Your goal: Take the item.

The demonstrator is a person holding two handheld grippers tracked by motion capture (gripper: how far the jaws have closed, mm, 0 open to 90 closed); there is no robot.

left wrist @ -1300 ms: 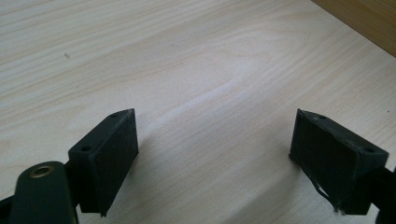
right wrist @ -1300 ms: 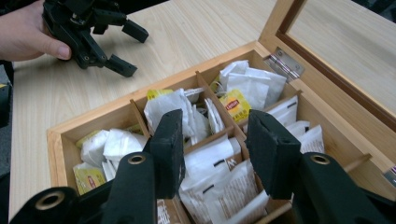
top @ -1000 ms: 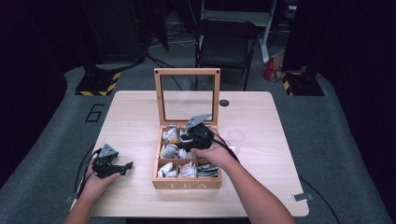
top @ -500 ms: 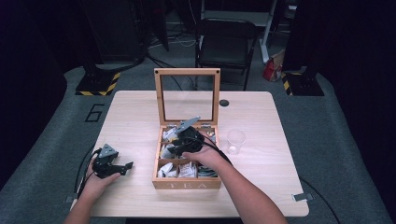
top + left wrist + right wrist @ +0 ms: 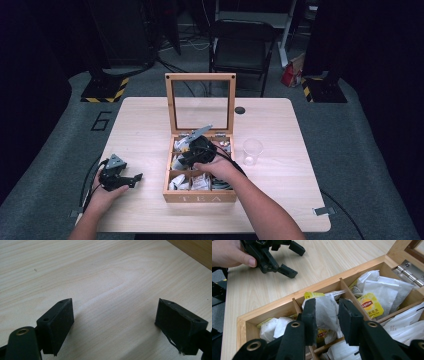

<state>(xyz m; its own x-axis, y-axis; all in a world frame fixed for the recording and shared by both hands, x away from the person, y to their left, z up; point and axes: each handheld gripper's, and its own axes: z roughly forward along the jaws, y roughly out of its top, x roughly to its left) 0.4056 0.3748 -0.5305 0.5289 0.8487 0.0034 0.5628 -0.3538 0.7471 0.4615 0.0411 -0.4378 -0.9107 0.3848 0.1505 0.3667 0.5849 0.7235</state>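
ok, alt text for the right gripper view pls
The right gripper has been closing its black jaws around a white tea bag in the middle compartment of a wooden tea box. More bags, some with yellow Lipton tags, fill neighbouring compartments; beyond, a hand holds the left gripper on the table.

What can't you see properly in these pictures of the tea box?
- Tea box, high view: the hand and right gripper cover its middle compartments.
- Tea bag, right gripper view: the fingers hide its sides and bottom, so whether they press it is unclear.
- Plastic cup, high view: too small to tell whether it holds anything.
- Left gripper, high view: the hand covers its body.
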